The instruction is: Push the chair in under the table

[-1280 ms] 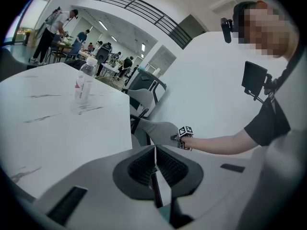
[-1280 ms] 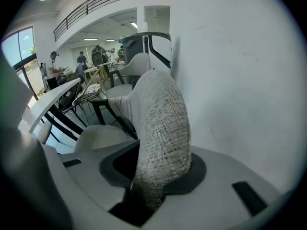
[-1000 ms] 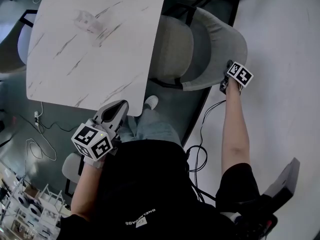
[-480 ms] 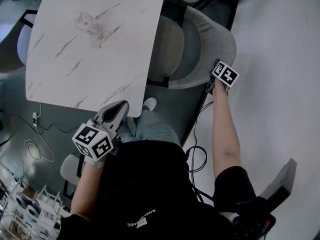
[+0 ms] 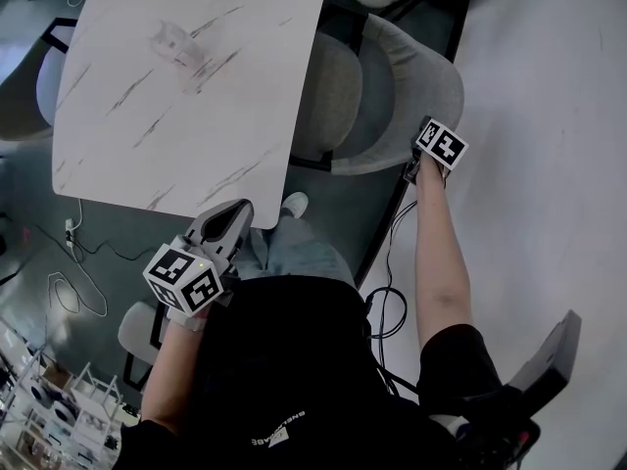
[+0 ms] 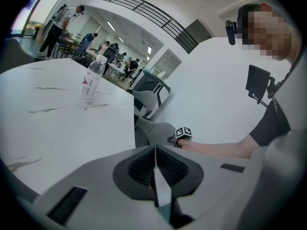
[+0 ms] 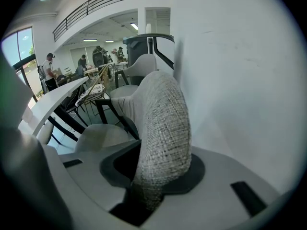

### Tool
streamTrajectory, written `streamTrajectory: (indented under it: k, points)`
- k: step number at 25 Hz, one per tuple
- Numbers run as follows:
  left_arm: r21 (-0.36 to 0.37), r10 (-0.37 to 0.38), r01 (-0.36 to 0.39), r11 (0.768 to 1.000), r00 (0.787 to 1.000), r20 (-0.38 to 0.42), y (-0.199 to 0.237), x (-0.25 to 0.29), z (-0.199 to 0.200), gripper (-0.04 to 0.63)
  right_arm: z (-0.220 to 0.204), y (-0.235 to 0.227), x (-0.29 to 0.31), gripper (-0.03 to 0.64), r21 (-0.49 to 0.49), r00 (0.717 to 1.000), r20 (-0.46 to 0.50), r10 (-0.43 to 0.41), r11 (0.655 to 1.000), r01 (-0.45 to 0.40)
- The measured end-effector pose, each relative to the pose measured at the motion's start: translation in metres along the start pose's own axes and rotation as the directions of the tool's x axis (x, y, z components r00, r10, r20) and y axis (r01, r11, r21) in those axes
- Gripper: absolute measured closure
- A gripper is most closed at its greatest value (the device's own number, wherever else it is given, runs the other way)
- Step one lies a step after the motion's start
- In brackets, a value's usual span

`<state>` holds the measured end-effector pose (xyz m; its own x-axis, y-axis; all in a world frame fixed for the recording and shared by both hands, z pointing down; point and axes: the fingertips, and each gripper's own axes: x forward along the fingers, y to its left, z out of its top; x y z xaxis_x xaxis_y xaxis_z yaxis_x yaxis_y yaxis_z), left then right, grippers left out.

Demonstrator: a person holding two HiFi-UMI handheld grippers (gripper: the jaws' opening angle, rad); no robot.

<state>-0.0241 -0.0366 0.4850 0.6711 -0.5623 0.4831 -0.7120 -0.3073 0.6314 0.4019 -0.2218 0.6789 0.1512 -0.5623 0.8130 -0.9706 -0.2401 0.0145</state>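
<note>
The right gripper [image 5: 415, 167] pinches the backrest rim of the grey chair [image 5: 436, 76]; in the right gripper view the woven fabric fills the gap between its jaws. The chair stands at the three o'clock edge of the marble table [image 5: 196, 116], seat partly tucked beneath the top, backrest outside. The left gripper [image 5: 231, 220], jaws pressed together on nothing, hovers at the table's five o'clock corner. A plastic bottle [image 5: 174, 45] stands on the table toward eleven o'clock
</note>
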Motion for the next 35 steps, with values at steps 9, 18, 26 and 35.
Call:
streamTrajectory:
  k: [9, 18, 26, 35]
  points:
    - [0.013, -0.002, 0.002, 1.0, 1.0, 0.029, 0.0, -0.017, 0.006, 0.595, -0.006, -0.006, -0.007, 0.445, -0.106, 0.996, -0.065, -0.052, 0.993, 0.045]
    - [0.046, -0.076, 0.074, 0.996, 0.996, 0.046, 0.002, -0.037, 0.034, 0.595, 0.021, -0.006, -0.069, 0.414, -0.219, 0.982, 0.018, -0.186, 0.958, 0.185]
    - [0.116, -0.17, 0.165, 0.979, 0.985, 0.029, 0.011, -0.062, 0.068, 0.595, 0.066, 0.085, -0.18, 0.442, -0.212, 0.965, 0.245, 0.09, 0.977, -0.038]
    - [0.265, -0.321, 0.297, 0.917, 0.946, 0.052, -0.019, -0.08, 0.14, 0.595, 0.086, 0.218, -0.353, 0.57, -0.235, 0.755, 0.472, 0.454, 0.891, -0.389]
